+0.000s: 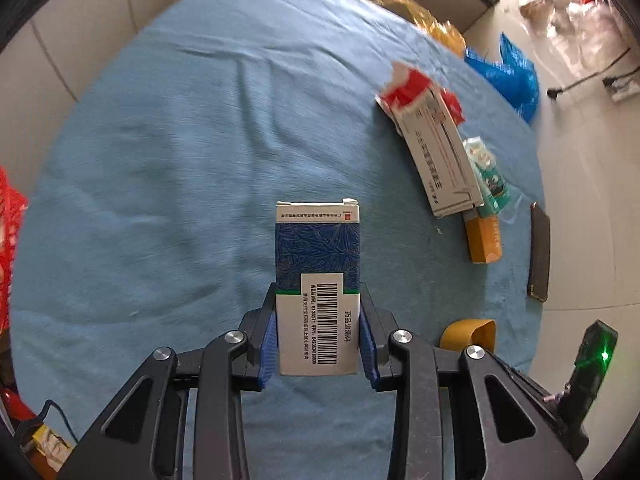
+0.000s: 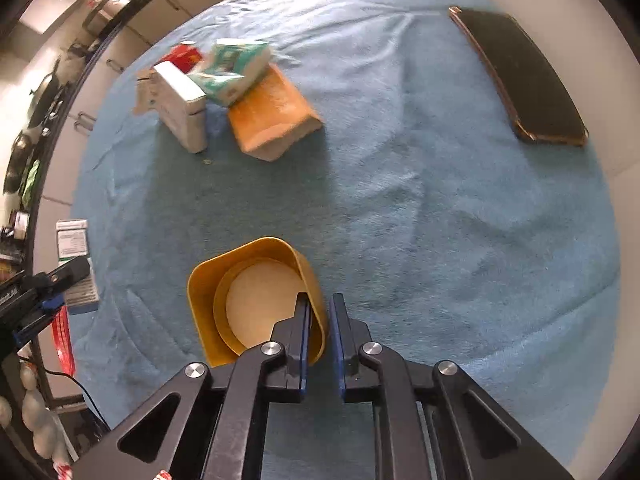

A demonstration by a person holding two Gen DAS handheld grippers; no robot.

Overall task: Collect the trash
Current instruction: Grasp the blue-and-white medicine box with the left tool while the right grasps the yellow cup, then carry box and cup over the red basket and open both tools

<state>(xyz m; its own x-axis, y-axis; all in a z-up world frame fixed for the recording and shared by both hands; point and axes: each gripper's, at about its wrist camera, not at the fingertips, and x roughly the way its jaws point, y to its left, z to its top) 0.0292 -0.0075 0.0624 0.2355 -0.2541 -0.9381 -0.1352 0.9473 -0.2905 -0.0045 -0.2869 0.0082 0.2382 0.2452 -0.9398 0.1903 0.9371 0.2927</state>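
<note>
Blue cloth [image 1: 160, 160] below, our left gripper [image 1: 318, 344] clamps the light, crushable medicine box [image 1: 318, 280] (sides); right gripper [image 2: 319, 320] pinches the yellow bin [image 2: 256, 296] wall.

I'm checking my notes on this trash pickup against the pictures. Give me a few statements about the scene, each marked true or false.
1. The left claw grips a blue and white box. True.
2. The right claw has one finger inside the yellow bin and one outside its wall. True.
3. The black phone lies inside the yellow bin. False: it lies on the blue cloth, apart from the bin.
4. The orange box stands alone. False: a green and white packet rests on it.
5. The cloth is red. False: it is blue.
</note>
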